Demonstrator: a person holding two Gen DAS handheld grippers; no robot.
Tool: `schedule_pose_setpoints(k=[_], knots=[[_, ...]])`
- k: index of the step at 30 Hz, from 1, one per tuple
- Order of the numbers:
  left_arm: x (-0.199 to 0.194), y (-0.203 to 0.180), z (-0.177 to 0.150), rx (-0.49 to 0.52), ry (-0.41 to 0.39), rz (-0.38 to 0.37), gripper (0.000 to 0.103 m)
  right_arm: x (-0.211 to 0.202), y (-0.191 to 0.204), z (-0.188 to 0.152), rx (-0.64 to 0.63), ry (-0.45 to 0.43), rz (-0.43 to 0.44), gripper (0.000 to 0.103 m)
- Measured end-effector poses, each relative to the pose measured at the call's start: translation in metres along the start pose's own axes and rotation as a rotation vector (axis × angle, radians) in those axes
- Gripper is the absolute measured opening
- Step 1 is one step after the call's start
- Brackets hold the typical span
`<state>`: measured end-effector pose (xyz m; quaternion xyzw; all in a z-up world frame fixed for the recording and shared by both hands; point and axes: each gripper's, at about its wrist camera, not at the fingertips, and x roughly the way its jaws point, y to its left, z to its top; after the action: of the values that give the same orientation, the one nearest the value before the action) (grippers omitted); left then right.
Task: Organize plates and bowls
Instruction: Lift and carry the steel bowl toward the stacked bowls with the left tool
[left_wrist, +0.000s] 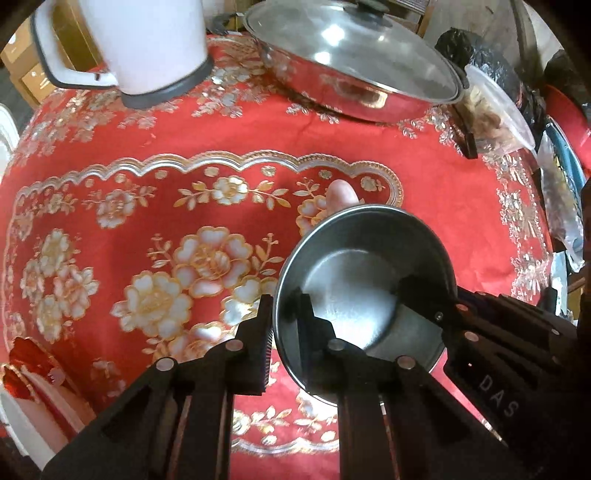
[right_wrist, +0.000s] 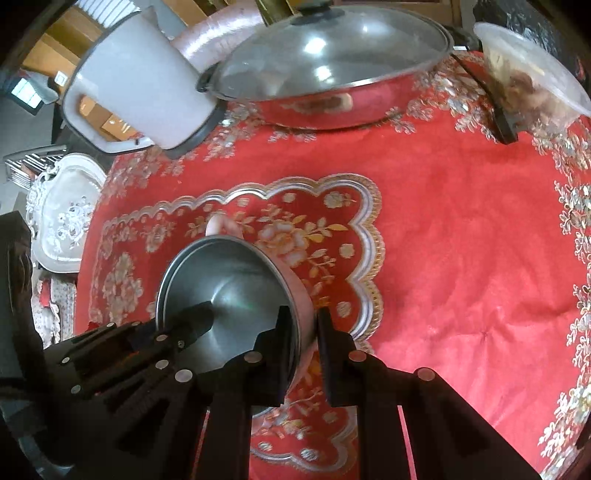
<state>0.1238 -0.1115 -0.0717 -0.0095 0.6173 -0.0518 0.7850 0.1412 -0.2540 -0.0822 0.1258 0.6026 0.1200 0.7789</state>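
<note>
A stainless steel bowl (left_wrist: 354, 291) (right_wrist: 236, 295) hangs tilted above the red flowered tablecloth (left_wrist: 229, 125) (right_wrist: 461, 240). My left gripper (left_wrist: 286, 317) is shut on the bowl's left rim, one finger inside and one outside. My right gripper (right_wrist: 301, 328) is shut on the opposite rim in the same way. Each gripper shows in the other's view, the right gripper (left_wrist: 428, 299) from the right and the left gripper (right_wrist: 195, 317) from the left. The rim shows a double edge in the right wrist view; I cannot tell if two bowls are nested. A fingertip (left_wrist: 341, 192) (right_wrist: 221, 225) shows behind the far rim.
At the back of the table stand a white kettle (left_wrist: 147, 48) (right_wrist: 144, 85), a steel wok with a glass lid (left_wrist: 351, 62) (right_wrist: 332, 62) and a clear plastic food tub (left_wrist: 498, 107) (right_wrist: 532, 81). A white ornate chair (right_wrist: 62, 214) sits past the left edge.
</note>
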Motion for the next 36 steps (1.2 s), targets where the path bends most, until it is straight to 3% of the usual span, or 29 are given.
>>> schedule_pose_setpoints(k=[11, 24, 30, 36], knots=[[-0.061, 0.049, -0.02, -0.088, -0.062, 0.006, 0.01, -0.036, 0.073, -0.011, -0.137, -0.023, 0.024, 0.014], [-0.138, 0.159, -0.08, -0.27, -0.146, 0.075, 0.01, -0.047, 0.223, -0.044, -0.394, 0.0, 0.105, 0.014], [-0.141, 0.205, -0.111, -0.369, -0.13, 0.111, 0.01, -0.028, 0.274, -0.071, -0.494, 0.044, 0.119, 0.014], [-0.135, 0.232, -0.134, -0.419, -0.104, 0.124, 0.01, -0.007, 0.296, -0.09, -0.533, 0.109, 0.137, 0.014]])
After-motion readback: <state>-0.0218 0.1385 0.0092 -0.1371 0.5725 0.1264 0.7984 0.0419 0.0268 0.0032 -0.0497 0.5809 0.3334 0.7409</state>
